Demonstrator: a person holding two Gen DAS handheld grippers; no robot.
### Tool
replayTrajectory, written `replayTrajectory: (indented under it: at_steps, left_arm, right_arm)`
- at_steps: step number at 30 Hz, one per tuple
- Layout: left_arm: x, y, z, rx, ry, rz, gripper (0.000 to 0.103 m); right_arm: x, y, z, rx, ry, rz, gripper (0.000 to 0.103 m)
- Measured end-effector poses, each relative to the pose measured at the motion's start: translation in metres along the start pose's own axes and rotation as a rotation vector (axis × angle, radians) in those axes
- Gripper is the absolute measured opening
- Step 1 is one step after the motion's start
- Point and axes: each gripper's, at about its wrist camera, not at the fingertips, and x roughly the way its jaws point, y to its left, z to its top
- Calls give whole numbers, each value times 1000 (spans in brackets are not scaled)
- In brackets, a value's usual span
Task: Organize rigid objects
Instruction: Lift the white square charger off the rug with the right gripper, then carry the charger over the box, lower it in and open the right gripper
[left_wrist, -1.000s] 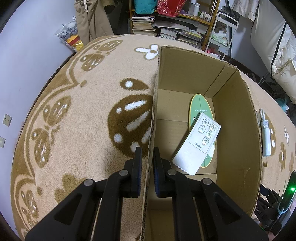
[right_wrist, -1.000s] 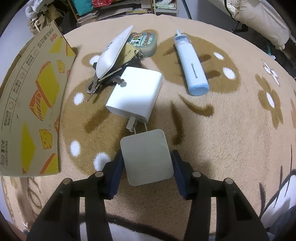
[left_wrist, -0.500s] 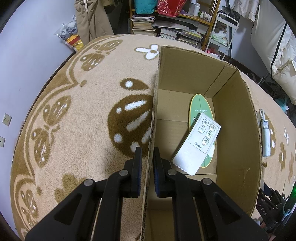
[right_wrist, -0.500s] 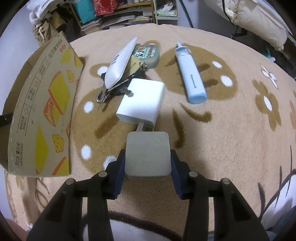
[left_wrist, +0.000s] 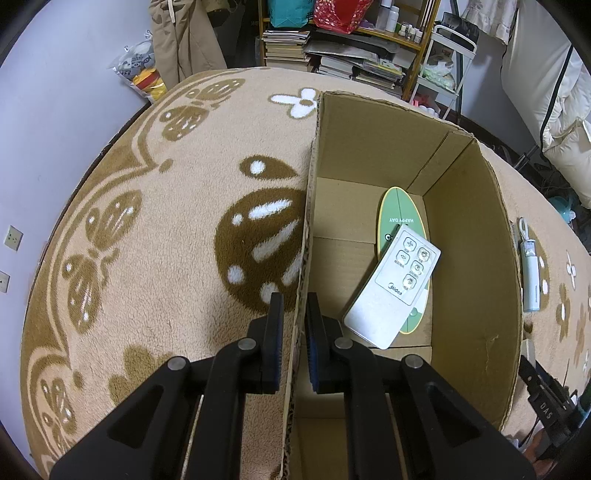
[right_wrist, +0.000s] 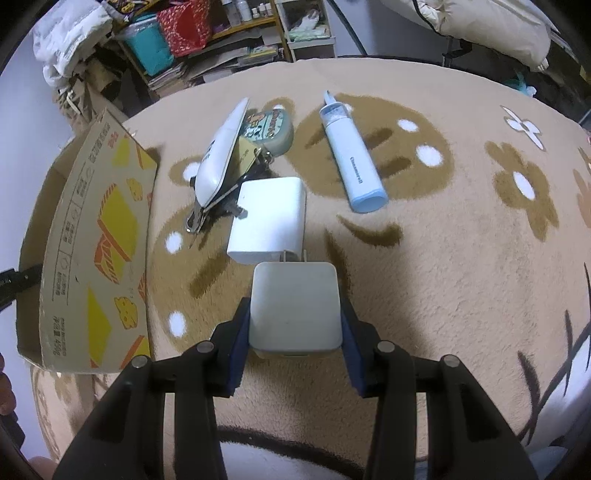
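The cardboard box (left_wrist: 469, 280) fills the right half of the left wrist view, open on top; inside lie a white remote (left_wrist: 395, 288) resting on a green oval card (left_wrist: 400, 214) at the box floor. The left gripper (left_wrist: 295, 332) pinches the box's near side wall, one finger inside, one outside. In the right wrist view, the right gripper (right_wrist: 294, 325) clamps a white square adapter (right_wrist: 294, 306) at lower centre. Just above it sits a second white charger (right_wrist: 269, 218), then keys (right_wrist: 207, 210), a white tube (right_wrist: 221, 147), a blue cylinder (right_wrist: 351, 162). Bare rug (right_wrist: 461, 258) spreads to the right.
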Motion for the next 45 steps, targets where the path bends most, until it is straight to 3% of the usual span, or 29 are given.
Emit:
replayTrajectory:
  at_steps: [8, 17, 26, 45]
  left_arm:
    - [0, 0, 0, 1, 0, 0, 11]
    - [0, 0, 0, -3, 1, -4, 11]
    - [0, 0, 0, -4, 1, -5, 11]
    - [1, 0, 0, -6, 2, -7, 11]
  right_arm:
    - [-8, -13, 11, 65, -49, 47, 48]
    - [-14, 10, 22, 6, -99, 61, 48]
    - [-32, 45, 44, -69, -150, 81, 48]
    - [-60, 159, 84, -304, -235, 146, 48]
